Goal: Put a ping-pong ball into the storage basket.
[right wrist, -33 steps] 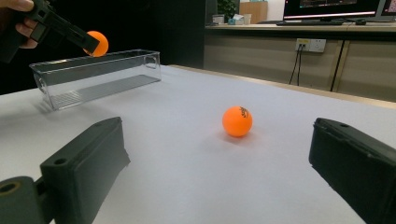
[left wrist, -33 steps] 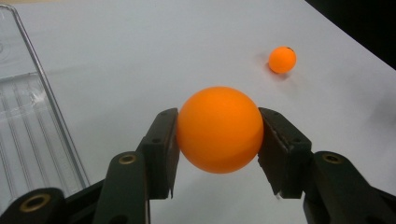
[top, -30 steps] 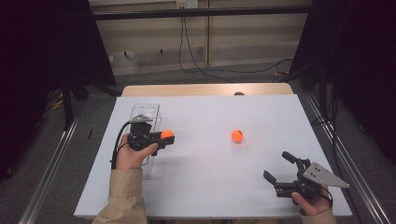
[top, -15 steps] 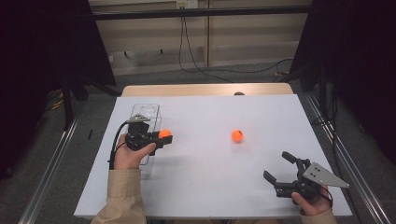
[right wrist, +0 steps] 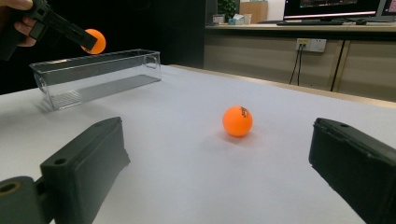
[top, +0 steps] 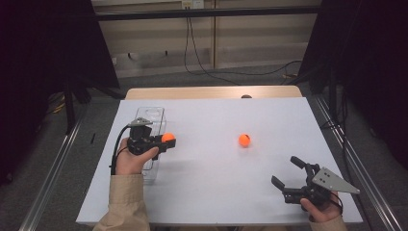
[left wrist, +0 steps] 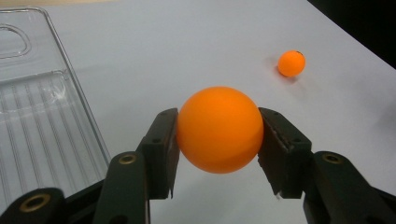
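Second orange ball [top: 244, 140] loose on the white table [top: 211, 192]; dark cables [top: 202, 57] on the floor beyond.

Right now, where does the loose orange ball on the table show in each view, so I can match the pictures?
High view: the loose orange ball lies right of centre on the white table.
Left gripper view: upper right, beyond the held orange ball.
Right gripper view: centre, between the open jaws.
Shared landmark: the clear plastic bin, at the left in all three views.
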Available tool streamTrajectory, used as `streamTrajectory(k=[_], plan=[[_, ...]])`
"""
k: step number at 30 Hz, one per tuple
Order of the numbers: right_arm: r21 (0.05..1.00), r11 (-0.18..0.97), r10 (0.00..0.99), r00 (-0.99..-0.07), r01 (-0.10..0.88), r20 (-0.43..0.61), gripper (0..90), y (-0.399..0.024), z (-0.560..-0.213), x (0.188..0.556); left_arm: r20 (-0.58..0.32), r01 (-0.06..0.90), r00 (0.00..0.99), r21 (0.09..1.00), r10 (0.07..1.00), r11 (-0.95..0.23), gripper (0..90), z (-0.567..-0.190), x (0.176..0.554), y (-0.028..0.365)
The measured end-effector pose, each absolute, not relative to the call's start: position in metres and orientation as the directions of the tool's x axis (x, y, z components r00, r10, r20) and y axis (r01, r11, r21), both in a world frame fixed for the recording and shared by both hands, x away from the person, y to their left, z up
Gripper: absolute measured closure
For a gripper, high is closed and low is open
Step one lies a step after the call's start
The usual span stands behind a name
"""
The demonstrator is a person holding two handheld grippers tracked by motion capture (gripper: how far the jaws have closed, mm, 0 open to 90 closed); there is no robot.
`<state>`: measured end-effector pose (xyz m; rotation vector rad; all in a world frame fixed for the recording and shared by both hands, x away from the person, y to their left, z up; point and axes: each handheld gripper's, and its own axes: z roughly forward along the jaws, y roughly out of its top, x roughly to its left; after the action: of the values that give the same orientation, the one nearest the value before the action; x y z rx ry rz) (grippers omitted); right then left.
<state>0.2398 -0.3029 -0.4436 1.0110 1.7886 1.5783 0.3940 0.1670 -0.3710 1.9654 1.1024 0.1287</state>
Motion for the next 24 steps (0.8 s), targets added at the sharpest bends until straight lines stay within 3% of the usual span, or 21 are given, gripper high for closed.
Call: streamTrajectory(k=[24], plan=[[0.983,0.031,0.817,-0.571,0.179,0.078,3.6,-0.303,-0.444,0.24,-0.275,0.644,0.583,0.73,0.765,-0.229,50.8,-0.371,0.395,0.178]])
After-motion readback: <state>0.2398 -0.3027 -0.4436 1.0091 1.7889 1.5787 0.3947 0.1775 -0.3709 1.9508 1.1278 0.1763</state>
